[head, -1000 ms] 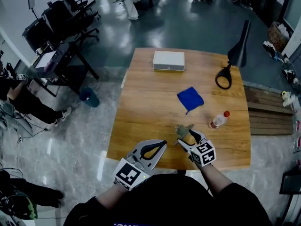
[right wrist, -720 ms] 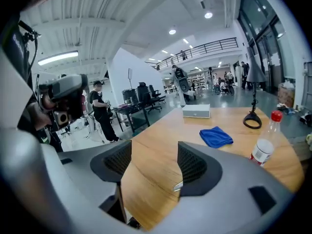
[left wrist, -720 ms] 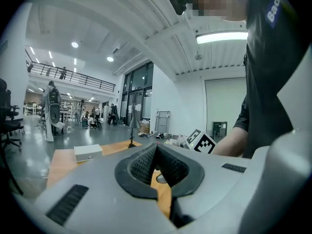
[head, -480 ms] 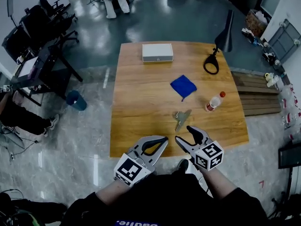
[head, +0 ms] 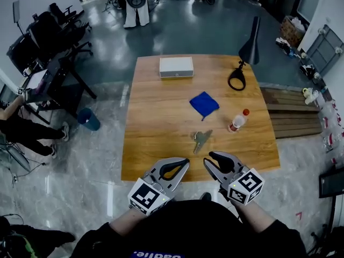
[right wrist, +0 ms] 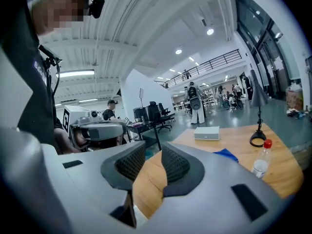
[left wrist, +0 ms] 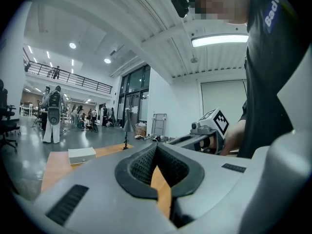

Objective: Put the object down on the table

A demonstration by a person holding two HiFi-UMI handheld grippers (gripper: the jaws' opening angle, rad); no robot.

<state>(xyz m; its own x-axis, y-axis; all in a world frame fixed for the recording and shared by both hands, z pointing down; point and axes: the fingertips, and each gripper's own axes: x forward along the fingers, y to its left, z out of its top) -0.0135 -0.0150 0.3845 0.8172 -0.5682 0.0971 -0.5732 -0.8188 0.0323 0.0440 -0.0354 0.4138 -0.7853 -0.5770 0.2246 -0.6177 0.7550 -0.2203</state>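
A small grey-green object [head: 200, 140] lies flat on the wooden table [head: 156, 122], near its front edge, with nothing touching it. My right gripper [head: 208, 159] hangs just off the table's front edge, a short way nearer me than the object. Its jaws are closing and nothing is between them; in the right gripper view [right wrist: 153, 156] only bare tabletop shows in the gap. My left gripper [head: 184, 162] is beside it at the front edge, shut and empty, its pads meeting in the left gripper view [left wrist: 155, 149].
On the table are a white box [head: 176, 66] at the back, a blue cloth [head: 203, 104] in the middle, a red-capped bottle [head: 236, 121] lying at the right and a black lamp [head: 243, 63] at the back right. Office chairs [head: 48, 36] and a blue bin [head: 88, 119] stand to the left.
My right gripper has drawn back from the grey-green object towards me, leaving it on the table, and its jaws have narrowed. The left gripper has kept its place.
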